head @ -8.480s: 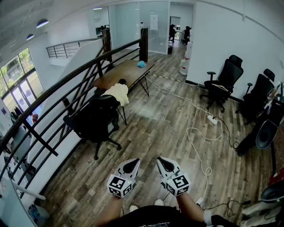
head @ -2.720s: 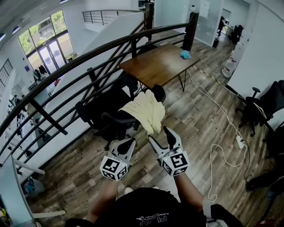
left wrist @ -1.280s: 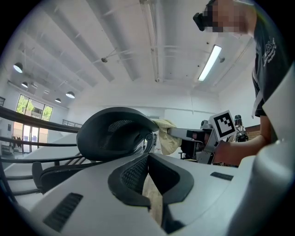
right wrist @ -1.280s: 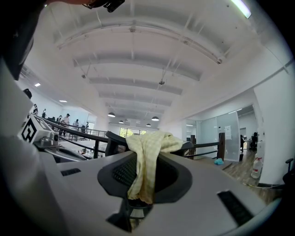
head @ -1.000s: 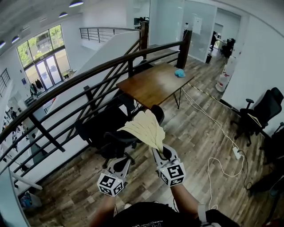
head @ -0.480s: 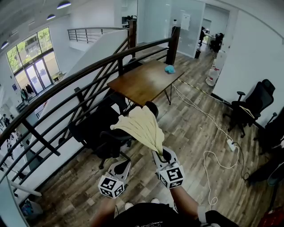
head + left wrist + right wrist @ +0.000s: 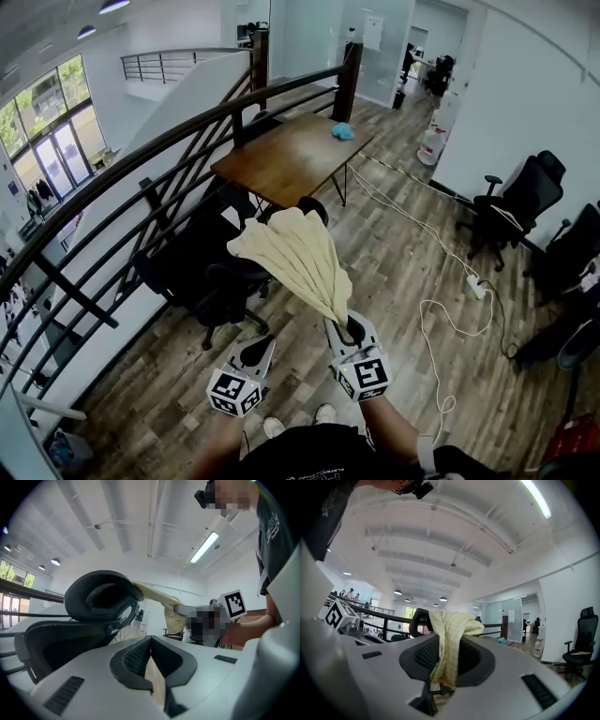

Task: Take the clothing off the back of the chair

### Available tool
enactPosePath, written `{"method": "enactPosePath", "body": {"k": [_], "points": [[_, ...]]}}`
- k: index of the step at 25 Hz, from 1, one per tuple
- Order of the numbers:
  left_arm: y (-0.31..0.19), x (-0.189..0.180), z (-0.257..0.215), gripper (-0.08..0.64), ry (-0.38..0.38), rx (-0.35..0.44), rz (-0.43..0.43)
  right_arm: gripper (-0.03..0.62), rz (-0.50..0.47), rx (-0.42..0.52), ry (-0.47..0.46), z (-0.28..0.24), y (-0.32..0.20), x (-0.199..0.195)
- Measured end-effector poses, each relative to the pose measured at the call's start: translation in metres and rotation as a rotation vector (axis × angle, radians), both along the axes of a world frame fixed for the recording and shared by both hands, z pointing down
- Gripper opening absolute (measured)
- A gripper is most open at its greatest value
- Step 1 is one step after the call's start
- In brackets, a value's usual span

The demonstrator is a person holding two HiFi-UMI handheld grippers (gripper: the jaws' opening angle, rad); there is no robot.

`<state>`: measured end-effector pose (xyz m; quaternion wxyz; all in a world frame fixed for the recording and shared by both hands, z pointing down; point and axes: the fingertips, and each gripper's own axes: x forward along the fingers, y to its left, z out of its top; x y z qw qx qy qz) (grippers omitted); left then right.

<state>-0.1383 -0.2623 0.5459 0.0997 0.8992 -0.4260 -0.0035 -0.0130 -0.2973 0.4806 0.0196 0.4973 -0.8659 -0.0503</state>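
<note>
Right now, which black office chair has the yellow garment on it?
The chair by the railing: the yellow garment stretches from its back to the right claw, shut on it. The chairs by the right wall lack it.

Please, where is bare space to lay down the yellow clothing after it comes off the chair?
The wooden table is bare except a blue thing at its far end. The floor between the chair and the white cable is also free. It is crowded beside the railing, where black chairs stand close together.
</note>
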Motion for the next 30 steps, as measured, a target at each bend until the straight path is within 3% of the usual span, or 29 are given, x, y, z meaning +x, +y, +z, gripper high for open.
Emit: {"method": "enactPosePath", "body": {"k": [10, 17, 23, 27, 30], "points": [[0.024, 0.009, 0.015, 0.011, 0.014, -0.028, 0.083, 0.084, 0.078, -0.005, 0.02, 0.003, 0.041, 0.01], [0.029, 0.018, 0.014, 0.011, 0.0, -0.02, 0.06, 0.084, 0.067, -0.003, 0.008, 0.004, 0.055, 0.028], [0.037, 0.052, 0.0, 0.011, -0.011, 0.016, 0.06, 0.084, 0.03, 0.019, 0.02, 0.0, 0.071, 0.057], [0.034, 0.064, -0.009, 0.011, 0.016, 0.007, 0.021, 0.084, 0.012, 0.032, 0.063, -0.008, 0.081, 0.073], [0.035, 0.066, -0.011, 0.011, 0.003, 0.015, 0.003, 0.086, 0.001, 0.031, 0.042, -0.009, 0.086, 0.083]]}}
